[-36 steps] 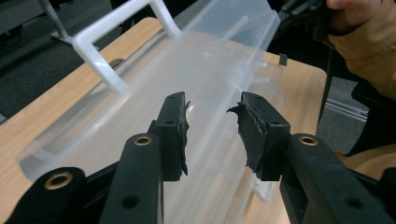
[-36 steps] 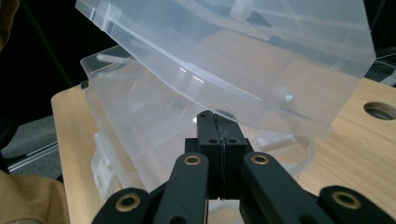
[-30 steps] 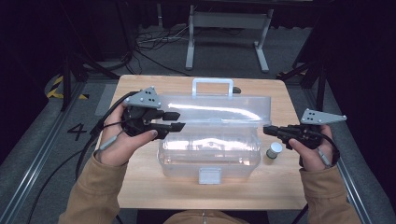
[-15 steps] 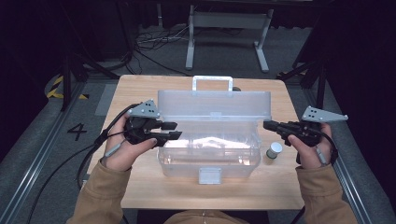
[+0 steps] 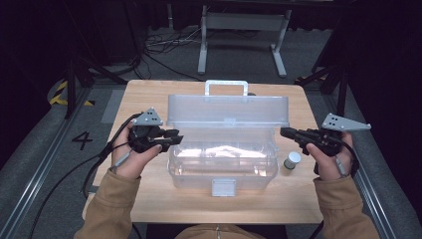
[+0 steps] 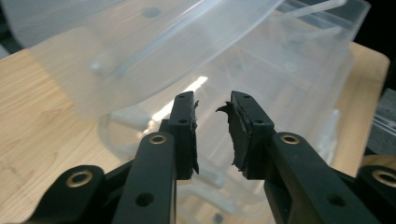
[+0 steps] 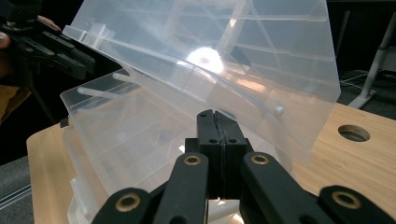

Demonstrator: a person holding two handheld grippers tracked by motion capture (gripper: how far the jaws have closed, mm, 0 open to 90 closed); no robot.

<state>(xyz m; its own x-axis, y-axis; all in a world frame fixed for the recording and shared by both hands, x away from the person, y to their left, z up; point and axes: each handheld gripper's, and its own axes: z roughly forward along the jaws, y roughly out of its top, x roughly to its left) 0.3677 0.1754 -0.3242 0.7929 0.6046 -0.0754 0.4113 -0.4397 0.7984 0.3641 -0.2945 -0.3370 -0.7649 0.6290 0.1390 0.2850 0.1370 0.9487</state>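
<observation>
**Clear plastic box, lid raised, mid-table**

The clear plastic box [image 5: 222,162] sits at the middle of my wooden table [image 5: 149,99], its lid [image 5: 228,110] tilted up. My left gripper [image 5: 171,138] hangs at the box's left end; its jaws have just been closing, a gap remains, nothing between them. My right gripper [image 5: 284,132], jaws pressed together and empty, points at the right end, near a small capped jar [image 5: 292,160].
</observation>
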